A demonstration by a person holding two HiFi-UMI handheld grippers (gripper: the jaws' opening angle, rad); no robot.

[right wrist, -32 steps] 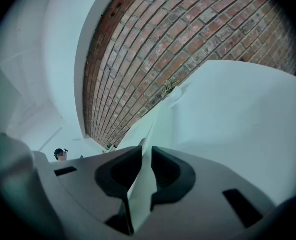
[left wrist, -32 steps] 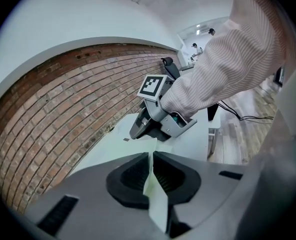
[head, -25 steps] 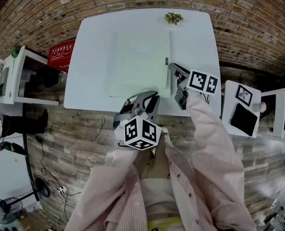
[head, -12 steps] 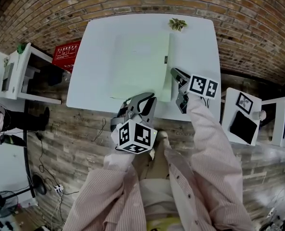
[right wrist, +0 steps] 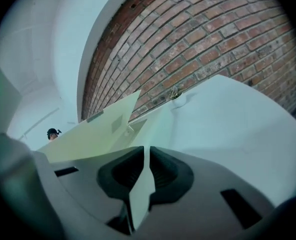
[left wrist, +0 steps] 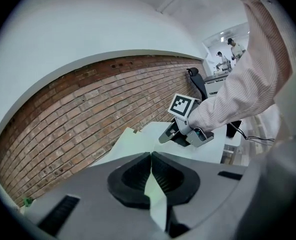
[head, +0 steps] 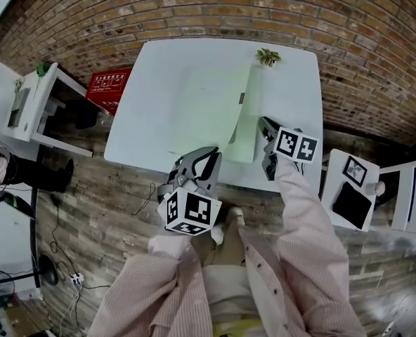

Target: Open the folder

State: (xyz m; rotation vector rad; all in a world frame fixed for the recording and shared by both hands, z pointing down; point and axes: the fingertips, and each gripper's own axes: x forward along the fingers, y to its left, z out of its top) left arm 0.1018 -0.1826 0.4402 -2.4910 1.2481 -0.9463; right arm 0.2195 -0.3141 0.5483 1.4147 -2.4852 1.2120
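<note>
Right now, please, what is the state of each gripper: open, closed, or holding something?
Left gripper: closed on an edge of the pale green folder.
Right gripper: closed on another edge of the same folder.

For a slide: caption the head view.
Left gripper and right gripper pinch the part-opened green folder on a white table.

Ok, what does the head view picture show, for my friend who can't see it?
Seen from above, a person's left tool and right tool each pinch a pale green folder on a white table, its cover partly raised. A small plant sits at the table's far edge.
</note>
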